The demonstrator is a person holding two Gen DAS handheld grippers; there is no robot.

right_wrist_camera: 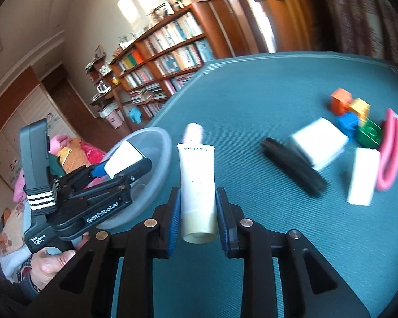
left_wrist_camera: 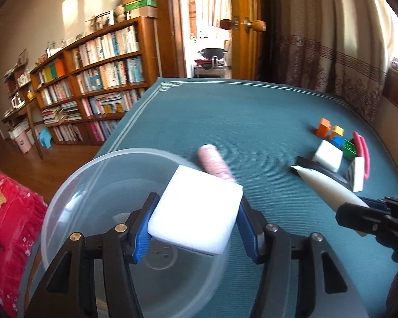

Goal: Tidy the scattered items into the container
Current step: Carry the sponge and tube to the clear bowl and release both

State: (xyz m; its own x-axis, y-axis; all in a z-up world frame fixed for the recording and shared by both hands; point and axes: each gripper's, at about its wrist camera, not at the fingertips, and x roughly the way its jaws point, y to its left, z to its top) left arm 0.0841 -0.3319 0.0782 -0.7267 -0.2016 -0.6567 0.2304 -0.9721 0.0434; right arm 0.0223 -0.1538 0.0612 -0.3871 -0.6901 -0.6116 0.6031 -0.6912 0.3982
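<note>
Only rightward, hand (right_wrist_camera: 49, 263) under left claw (right_wrist_camera: 119, 163)

Clear round plastic container (left_wrist_camera: 74, 185) on the teal cloth, empty. White foam block (left_wrist_camera: 196, 212) held tilted over its bowl. Cream tube (right_wrist_camera: 197, 185) held upright, cap end down. Pink cylinder (left_wrist_camera: 215, 164) lying just beside the container. Farther right, clustered: second white block (left_wrist_camera: 328, 156), black brush (right_wrist_camera: 294, 167), white eraser-like slab (right_wrist_camera: 363, 175), pink loop (right_wrist_camera: 391, 148), possibly a hair band, coloured toy bricks (right_wrist_camera: 355, 119).
</note>
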